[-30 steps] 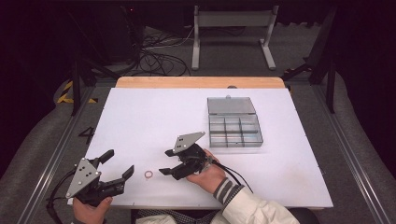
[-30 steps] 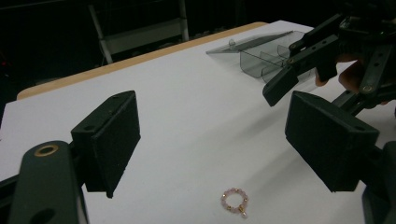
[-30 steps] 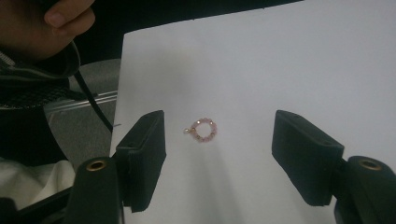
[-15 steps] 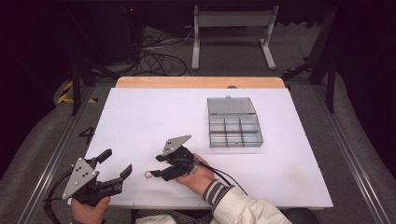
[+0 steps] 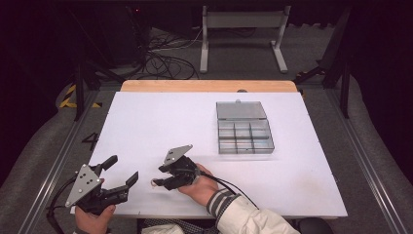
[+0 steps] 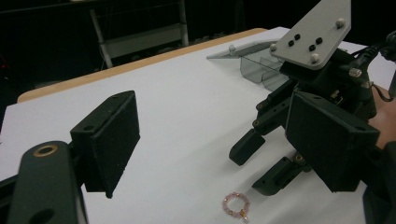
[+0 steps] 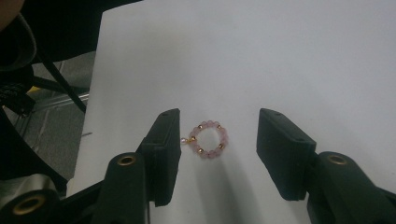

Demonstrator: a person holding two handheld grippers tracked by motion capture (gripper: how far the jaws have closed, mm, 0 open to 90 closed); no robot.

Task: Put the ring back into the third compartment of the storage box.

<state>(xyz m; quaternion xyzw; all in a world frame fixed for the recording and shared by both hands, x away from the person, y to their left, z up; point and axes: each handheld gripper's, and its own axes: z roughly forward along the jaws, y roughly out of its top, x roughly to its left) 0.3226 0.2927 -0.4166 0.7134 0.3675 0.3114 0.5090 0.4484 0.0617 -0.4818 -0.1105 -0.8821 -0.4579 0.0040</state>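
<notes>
Near the front edge of the white table point(image 5: 146, 126), left of centre: small ring of pink beads with gold spacers, the bead ring point(image 7: 208, 139), lies flat between the right gripper's point(image 7: 217, 154) half-open jaws, which have just been closing; nothing pinched yet.
Left gripper point(image 6: 205, 135): wide open, empty, by the front left corner.
Risk: smooth round beads may roll or squirt off the flat black pads; one pad is much nearer, so it could push the ring aside.
Clear plastic compartment box point(image 5: 243, 130): rigid, lid open, toward the right rear.
</notes>
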